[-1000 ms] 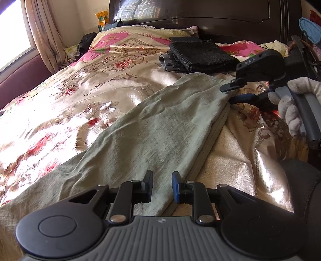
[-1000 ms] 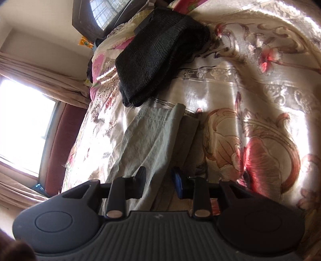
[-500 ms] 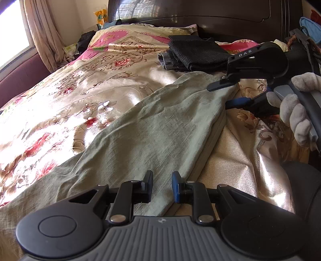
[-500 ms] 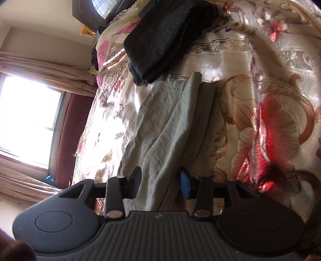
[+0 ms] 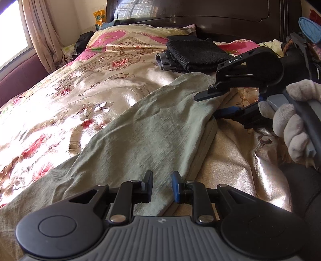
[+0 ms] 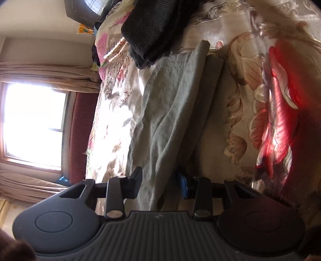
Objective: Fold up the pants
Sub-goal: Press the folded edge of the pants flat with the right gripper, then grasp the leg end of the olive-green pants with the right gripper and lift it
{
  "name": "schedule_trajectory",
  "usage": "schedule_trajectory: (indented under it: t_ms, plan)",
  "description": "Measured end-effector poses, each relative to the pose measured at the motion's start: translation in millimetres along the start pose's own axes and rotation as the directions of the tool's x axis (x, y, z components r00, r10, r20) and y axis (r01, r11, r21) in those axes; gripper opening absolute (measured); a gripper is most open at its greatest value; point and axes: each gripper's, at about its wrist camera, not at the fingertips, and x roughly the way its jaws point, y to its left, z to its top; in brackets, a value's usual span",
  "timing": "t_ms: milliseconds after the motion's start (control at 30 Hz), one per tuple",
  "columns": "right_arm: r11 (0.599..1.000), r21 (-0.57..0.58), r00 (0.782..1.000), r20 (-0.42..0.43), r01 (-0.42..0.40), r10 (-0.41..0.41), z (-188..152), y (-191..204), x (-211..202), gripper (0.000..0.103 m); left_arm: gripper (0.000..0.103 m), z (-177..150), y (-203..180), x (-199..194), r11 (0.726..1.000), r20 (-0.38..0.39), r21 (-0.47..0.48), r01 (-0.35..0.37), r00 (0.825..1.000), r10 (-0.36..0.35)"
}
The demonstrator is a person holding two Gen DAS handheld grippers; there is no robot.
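Sage-green pants [image 5: 148,128] lie lengthwise on the floral bedspread [image 5: 66,100], legs doubled, hems toward the headboard. My left gripper [image 5: 161,186] is open, hovering over the near part of the pants close to their right edge, holding nothing. My right gripper [image 6: 159,184] is open wide, turned on its side, with the pants' right edge [image 6: 180,112] between its fingers. In the left wrist view it [image 5: 208,106] straddles the pants' far right edge, one finger above and one below the cloth.
A folded black garment stack [image 5: 192,54] lies by the pillows just past the pant hems. The dark wooden headboard [image 5: 200,14] is behind. A window and curtain [image 5: 40,36] stand at the left. A white-gloved hand [image 5: 291,120] holds the right gripper.
My right gripper has opened wider and slid along the pants' right edge away from the hem, cloth now between its fingers. My left gripper has barely moved.
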Motion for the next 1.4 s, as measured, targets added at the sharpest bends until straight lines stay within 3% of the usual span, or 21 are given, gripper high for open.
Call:
schedule_trajectory:
  t_ms: [133, 200, 267, 333, 533, 600, 700, 800, 967, 1067, 1167, 1267, 1400]
  plan:
    - [0.999, 0.052, 0.997, 0.081, -0.013, 0.009, 12, -9, -4, 0.036, 0.037, -1, 2, 0, 1.000, 0.000, -0.004, 0.006, 1.000, -0.006]
    - [1.000, 0.004, 0.978, 0.209, 0.005, -0.005, 22, -8, -12, 0.036, 0.037, -1, 3, 2, 1.000, -0.004, -0.017, 0.008, 1.000, -0.008]
    - [1.000, -0.016, 0.966, 0.258, 0.014, -0.009, 32, -9, -9, 0.037, 0.037, -1, 3, 3, 1.000, -0.004, -0.024, 0.011, 1.000, -0.012]
    - [0.999, 0.037, 0.972, 0.234, 0.005, -0.013, 43, -15, -1, 0.036, 0.037, -1, 2, 3, 1.000, -0.002, -0.023, 0.011, 1.000, -0.011]
    - [0.999, 0.030, 0.959, 0.282, 0.026, -0.034, 48, -21, -4, 0.030, 0.037, -1, 3, 5, 0.999, -0.006, -0.028, 0.016, 1.000, -0.016]
    - [0.998, -0.024, 0.958, 0.282, 0.053, -0.044, 44, -17, -6, 0.029, 0.037, -2, 2, 6, 0.999, -0.003, -0.031, 0.017, 1.000, -0.017]
    - [0.995, -0.051, 0.968, 0.239, 0.088, -0.074, 47, -12, 3, 0.004, 0.037, -2, 1, 7, 0.999, -0.007, -0.028, 0.016, 1.000, -0.016]
    - [0.999, -0.010, 0.970, 0.243, 0.034, -0.030, 53, -11, -4, 0.004, 0.037, -1, 1, 4, 0.999, 0.000, -0.037, 0.031, 1.000, -0.031]
    - [0.995, -0.104, 0.964, 0.266, 0.005, 0.023, 47, 14, -34, 0.004, 0.037, -3, -6, 7, 0.999, 0.010, -0.015, 0.049, 0.999, -0.049]
    - [0.976, -0.210, 0.962, 0.273, 0.049, 0.011, 40, 35, -41, 0.003, 0.037, -5, -9, 1, 0.998, 0.025, -0.019, 0.064, 0.998, -0.064]
    - [0.968, -0.244, 0.978, 0.211, 0.052, 0.001, 41, 43, -25, 0.005, 0.037, -9, -8, -3, 0.998, 0.028, -0.023, 0.053, 0.998, -0.052]
    - [0.941, -0.316, 0.981, 0.182, 0.124, -0.069, 44, 55, -5, 0.004, 0.037, -13, -5, -5, 0.999, 0.015, -0.024, 0.041, 0.999, -0.041]
    - [0.925, -0.370, 0.976, 0.218, 0.084, -0.001, 42, 76, -22, 0.003, 0.037, -12, -2, -4, 0.998, 0.015, -0.038, 0.044, 0.999, -0.044]
